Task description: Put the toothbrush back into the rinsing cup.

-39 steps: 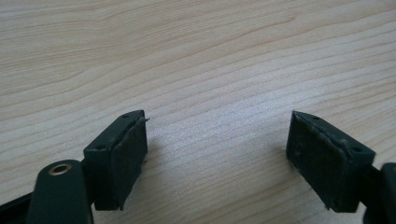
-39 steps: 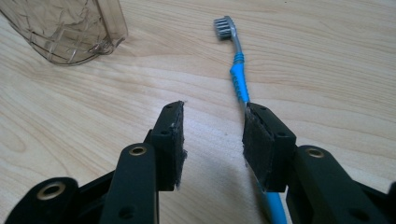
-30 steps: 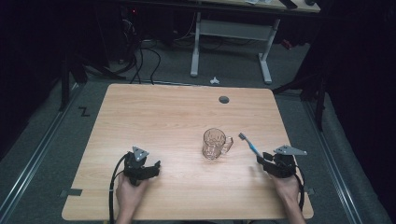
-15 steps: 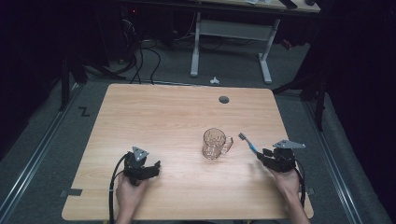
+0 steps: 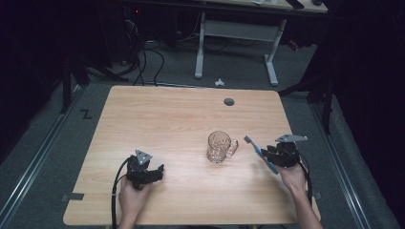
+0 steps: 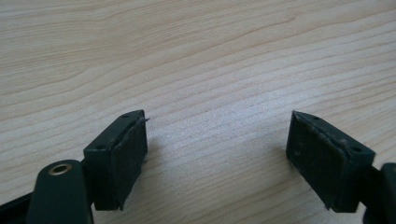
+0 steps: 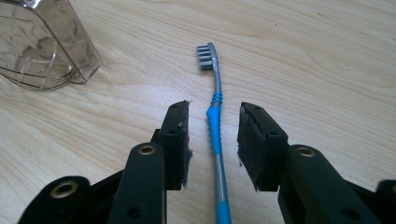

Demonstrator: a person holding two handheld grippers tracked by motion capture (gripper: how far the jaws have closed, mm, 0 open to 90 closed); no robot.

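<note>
In the right gripper view, the blue and grey plastic toothbrush [image 7: 215, 126] lies flat on the light wooden table [image 7: 327, 60], in the middle of the frame, with its bristle head toward the top. The right gripper [image 7: 212, 140] stands over it with one black jaw on each side of the blue handle. The jaws are narrow but a gap shows on both sides, so the pads do not press the handle. In the upper left corner of this view is the clear glass mug with a cut pattern [image 7: 42, 44], near the brush head but apart from it.

In the high view, the right gripper [image 5: 267, 155] is at the lower right of the table, the toothbrush [image 5: 255, 147] runs up and to the left from it, and the mug [image 5: 219, 147] stands just left of the brush.

The left gripper [image 5: 155, 171] sits at the lower left of the table. In the left gripper view its jaws are wide apart, with bare wood between them.
</note>
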